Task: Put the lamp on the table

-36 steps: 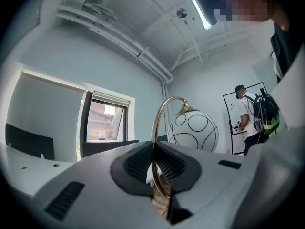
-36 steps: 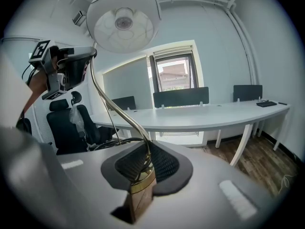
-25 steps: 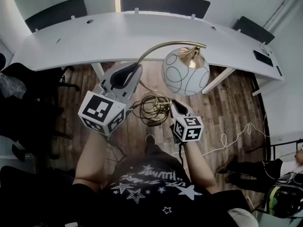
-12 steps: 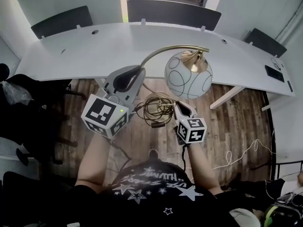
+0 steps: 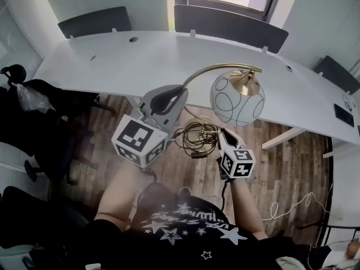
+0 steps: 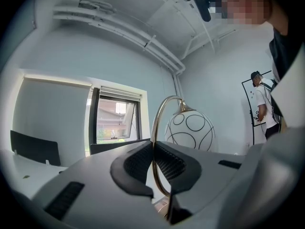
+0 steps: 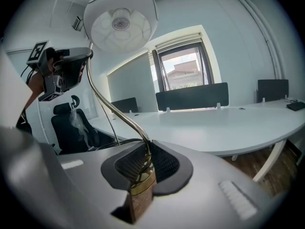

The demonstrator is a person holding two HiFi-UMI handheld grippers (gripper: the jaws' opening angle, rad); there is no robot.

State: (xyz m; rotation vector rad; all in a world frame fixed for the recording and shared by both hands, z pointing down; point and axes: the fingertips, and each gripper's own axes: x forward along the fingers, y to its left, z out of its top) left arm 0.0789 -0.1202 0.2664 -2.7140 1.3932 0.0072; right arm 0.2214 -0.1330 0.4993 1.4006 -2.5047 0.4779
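while both grippers clench it, the lamp [image 5: 237,99] hangs in the air above the wooden floor [image 5: 292,151], just short of the white table [image 5: 107,61] that curves across at twelve o'clock from the person. it has a thin brass arm [image 5: 233,66] that rises in an arch and bends over to a brass cap, and under the cap hangs a round white shade [image 6: 189,130] drawn over with thin black circles. in the head view the shade shows against the table's near edge, at two o'clock from the left gripper [image 5: 170,97]. that gripper's jaws are pinched tight on the arm low on its curve, the ribbed black pads pressing it from both sides. the right gripper [image 5: 226,135], at five o'clock from the shade, grasps the lamp lower down, where the arm runs into a brass collar [image 7: 141,192] above a brownish piece; its pads close on that joint. between the two grippers a brownish cord [image 5: 196,138] dangles in a loose coil. dark chairs [image 5: 230,24] stand along the table's far side, at twelve o'clock.
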